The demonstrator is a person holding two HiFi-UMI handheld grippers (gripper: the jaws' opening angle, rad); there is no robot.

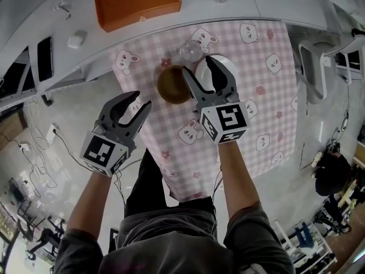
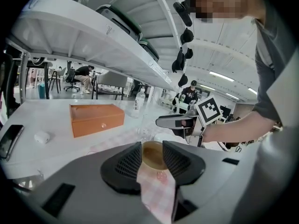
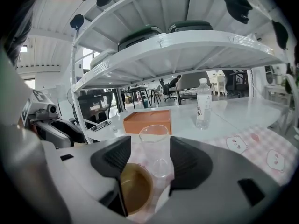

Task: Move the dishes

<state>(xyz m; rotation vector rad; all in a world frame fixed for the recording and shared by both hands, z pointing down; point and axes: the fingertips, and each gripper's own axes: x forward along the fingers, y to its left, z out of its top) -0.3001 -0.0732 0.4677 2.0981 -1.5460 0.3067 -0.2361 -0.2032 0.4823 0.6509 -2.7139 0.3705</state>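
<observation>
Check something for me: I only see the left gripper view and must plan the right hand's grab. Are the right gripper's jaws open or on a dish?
Observer: Open. In the right gripper view the right gripper holds nothing; the clear glass stands just ahead of its jaws.
Operator: Any dish beside the brown bowl?
Observer: Yes, the head view shows a white dish to the right of the brown bowl, partly under the right gripper.
Operator: And my left gripper?
Observer: Open, at the checked cloth's left edge, short of the bowl.
</observation>
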